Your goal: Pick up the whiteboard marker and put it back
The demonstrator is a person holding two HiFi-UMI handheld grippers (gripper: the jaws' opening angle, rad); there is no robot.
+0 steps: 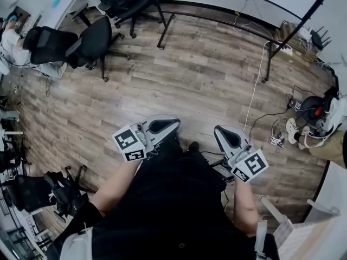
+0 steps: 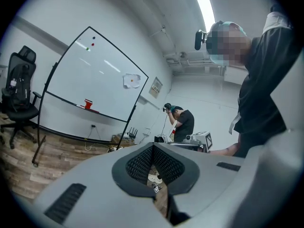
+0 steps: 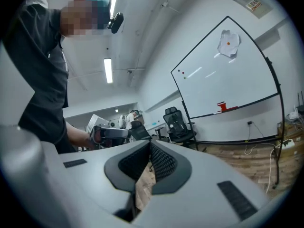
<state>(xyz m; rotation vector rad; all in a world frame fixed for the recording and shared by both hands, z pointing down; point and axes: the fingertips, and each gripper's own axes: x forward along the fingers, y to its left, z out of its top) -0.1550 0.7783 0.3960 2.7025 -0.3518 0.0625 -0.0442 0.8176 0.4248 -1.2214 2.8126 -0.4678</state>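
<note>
Marker (image 2: 80, 107): seemingly the thin pale stick lying on the whiteboard's ledge, just left of a red block (image 2: 88, 103); too small to be sure. It is well apart from both grippers.
Left hand-held gripper (image 2: 153, 146): jaws closed tip to tip, nothing held. Only floor shows through the slit behind the pads.
Right hand-held gripper (image 3: 150, 144): also closed at the tips and empty.
Hold: the head view has both grippers side by side at waist level, apart from each other, with their cubes toward the body.
Wearer (image 1: 179, 210): dark top, bare forearms reaching down to the grippers.
Floor (image 1: 190, 80): wood planks. A white cable (image 1: 255, 91) trails across it on the right.
Whiteboard (image 2: 95, 75): on a black stand, near a wall. It carries two small dots near its top and a paper sheet.
Chairs (image 1: 95, 39): black office chairs at the head view's upper left.
Second person (image 2: 183, 122): stands in the background of the left gripper view, one arm raised.
</note>
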